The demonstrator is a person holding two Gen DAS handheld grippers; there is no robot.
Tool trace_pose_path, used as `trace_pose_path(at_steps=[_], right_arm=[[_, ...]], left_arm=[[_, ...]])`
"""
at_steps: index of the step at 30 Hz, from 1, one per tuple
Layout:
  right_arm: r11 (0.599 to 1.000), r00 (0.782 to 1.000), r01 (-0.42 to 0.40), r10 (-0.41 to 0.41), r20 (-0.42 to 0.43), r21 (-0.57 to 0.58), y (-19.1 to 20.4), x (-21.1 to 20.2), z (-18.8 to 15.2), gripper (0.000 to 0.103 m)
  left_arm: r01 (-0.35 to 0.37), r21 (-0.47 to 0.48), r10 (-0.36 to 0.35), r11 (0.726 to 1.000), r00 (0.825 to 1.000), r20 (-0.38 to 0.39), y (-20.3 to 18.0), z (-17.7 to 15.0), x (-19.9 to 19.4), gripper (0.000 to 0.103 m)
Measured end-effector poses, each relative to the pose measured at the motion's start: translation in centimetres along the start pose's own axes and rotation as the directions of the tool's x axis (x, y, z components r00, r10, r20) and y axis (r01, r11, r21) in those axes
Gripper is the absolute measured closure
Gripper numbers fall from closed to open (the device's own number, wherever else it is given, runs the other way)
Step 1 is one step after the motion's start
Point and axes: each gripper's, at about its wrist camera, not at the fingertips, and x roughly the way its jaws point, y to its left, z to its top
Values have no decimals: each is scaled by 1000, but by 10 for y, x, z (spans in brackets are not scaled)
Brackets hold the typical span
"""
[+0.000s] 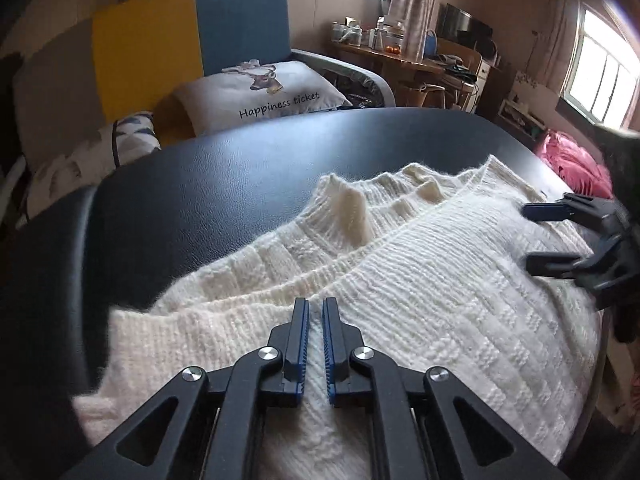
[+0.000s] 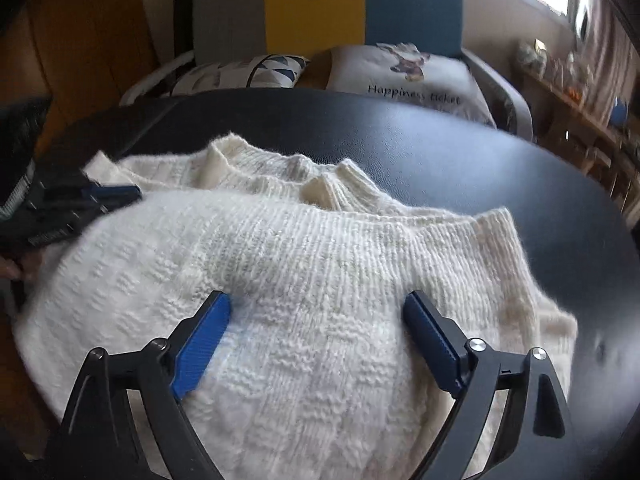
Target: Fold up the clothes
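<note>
A cream knit sweater [image 1: 420, 280] lies folded on the black table [image 1: 220, 184], its ribbed collar toward the far side. In the left wrist view my left gripper [image 1: 315, 306] rests low on the sweater's near-left part, its fingers almost together with a ridge of knit pinched between them. My right gripper [image 1: 534, 238] comes in from the right with its fingers apart, lying on the fabric. In the right wrist view the right gripper [image 2: 318, 300] stands wide open over the sweater [image 2: 320, 260]. There the left gripper [image 2: 134, 194] sits at the sweater's left edge.
Behind the table [image 2: 440, 152] stands a sofa with grey, yellow and blue back panels [image 1: 240, 20] and a "Happiness ticket" pillow [image 1: 272, 88]. A wooden desk with jars [image 1: 384, 48] is at the far right. Pink cloth [image 1: 572, 164] lies beyond the table's right edge.
</note>
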Motion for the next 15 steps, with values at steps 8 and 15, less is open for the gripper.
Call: trace_pose_path(at_steps=[8, 15], right_arm=[[953, 953, -303, 303, -1, -4, -51, -123, -83, 11], [900, 912, -406, 410, 11, 159, -117, -142, -150, 11]], left_arm=[[232, 93, -237, 968, 970, 52, -58, 5, -44, 87], [342, 225, -347, 912, 938, -20, -152, 31, -21, 85]])
